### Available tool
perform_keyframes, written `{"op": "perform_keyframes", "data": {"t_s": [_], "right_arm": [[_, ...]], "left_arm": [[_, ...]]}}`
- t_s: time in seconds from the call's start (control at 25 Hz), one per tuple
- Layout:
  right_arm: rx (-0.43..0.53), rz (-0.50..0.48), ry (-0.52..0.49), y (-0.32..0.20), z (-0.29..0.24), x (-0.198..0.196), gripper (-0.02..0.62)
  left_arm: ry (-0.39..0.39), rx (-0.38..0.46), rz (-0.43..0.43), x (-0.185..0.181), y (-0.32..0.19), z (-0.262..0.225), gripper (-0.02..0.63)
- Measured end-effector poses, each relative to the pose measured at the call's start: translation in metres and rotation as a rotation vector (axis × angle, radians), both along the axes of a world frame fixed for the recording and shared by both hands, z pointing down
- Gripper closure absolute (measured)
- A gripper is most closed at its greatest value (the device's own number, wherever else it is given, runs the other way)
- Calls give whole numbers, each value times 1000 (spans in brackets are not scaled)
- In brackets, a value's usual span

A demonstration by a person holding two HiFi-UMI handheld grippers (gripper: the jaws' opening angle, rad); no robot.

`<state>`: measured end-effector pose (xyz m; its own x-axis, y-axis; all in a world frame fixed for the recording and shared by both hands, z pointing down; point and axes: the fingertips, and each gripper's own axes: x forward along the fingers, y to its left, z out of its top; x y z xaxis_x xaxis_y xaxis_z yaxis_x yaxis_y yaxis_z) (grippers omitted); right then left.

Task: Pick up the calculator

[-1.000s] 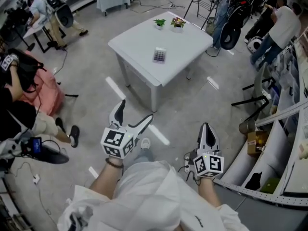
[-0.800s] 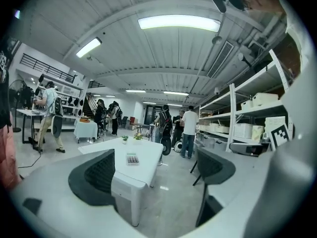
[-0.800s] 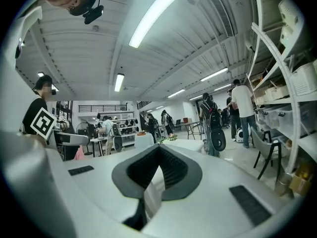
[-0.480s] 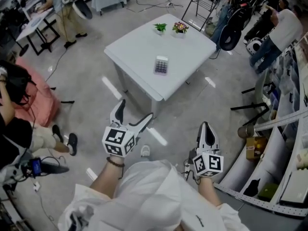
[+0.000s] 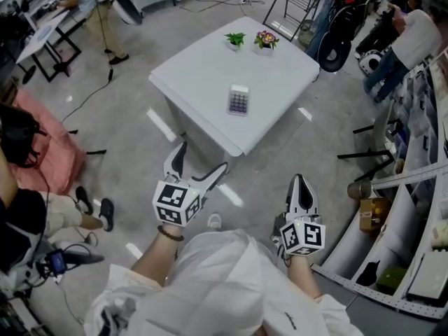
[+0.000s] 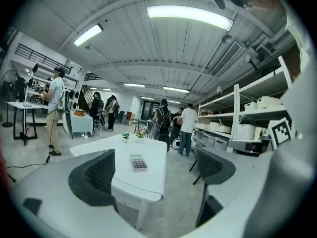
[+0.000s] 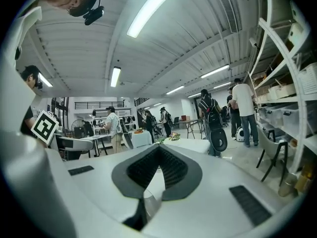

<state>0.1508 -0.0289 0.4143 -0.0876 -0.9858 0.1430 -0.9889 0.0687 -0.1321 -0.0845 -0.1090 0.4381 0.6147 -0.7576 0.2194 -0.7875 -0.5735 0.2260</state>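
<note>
Calculator lying flat on white table, near front edge. Two small potted plants sitting at far edge. Left gripper hanging over floor, well away from calculator, jaws spreading wide, holding nothing. Right gripper beside it, jaws pressing together, holding nothing.

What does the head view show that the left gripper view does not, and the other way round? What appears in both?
Only the head view: the person's white shirt, and both tools seen from above, the left tongs open and the right tongs shut. Only the left gripper view: the ceiling lights and the ribbed inner pads of the left tongs. Both: the calculator lying flat on the white table, with two small potted plants near its far edge.
</note>
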Motion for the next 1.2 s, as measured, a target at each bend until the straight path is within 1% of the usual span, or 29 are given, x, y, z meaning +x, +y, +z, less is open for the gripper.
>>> {"op": "perform_keyframes", "data": {"t_s": [0.28, 0.48, 0.68, 1.0, 1.2], "right_arm": [[-10, -3, -3, -18, 6, -1, 578], [-5, -22, -10, -42, 11, 4, 578], [0, -47, -15, -85, 13, 10, 578], [-24, -109, -23, -166, 19, 29, 578], [-46, -148, -30, -211, 26, 38, 578]], "left_arm": [[-6, -29, 15, 11, -13, 12, 112], [-14, -27, 20, 23, -31, 14, 112], [-30, -31, 4, 37, -68, 18, 113], [-76, -71, -13, 74, -141, 28, 114], [-103, -101, -37, 91, -177, 36, 113]]}}
